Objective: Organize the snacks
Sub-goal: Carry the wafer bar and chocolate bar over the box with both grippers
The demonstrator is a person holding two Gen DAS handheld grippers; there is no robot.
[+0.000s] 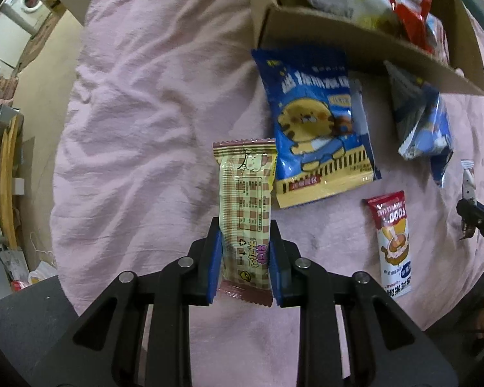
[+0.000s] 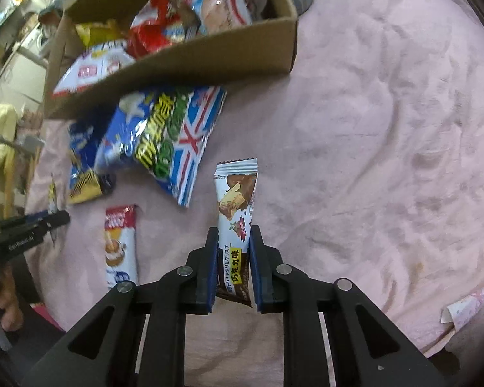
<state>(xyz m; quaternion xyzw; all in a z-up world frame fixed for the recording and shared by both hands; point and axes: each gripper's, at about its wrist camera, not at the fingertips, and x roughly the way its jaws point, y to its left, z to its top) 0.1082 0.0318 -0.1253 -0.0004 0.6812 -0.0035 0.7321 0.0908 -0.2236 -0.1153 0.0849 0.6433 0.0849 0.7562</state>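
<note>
My left gripper is shut on a cream and brown checked snack bar, held above the pink bedsheet. My right gripper is shut on a white and brown chocolate wafer bar, also above the sheet. A cardboard box with several snack packs lies ahead; it also shows in the right wrist view. A blue tiger-print bag, a blue flag-print bag and a red and white sachet lie on the sheet. The sachet shows in the right view too.
The left gripper shows at the left edge of the right wrist view. The right gripper shows at the right edge of the left wrist view. Room clutter and a washing machine lie beyond the bed's left side.
</note>
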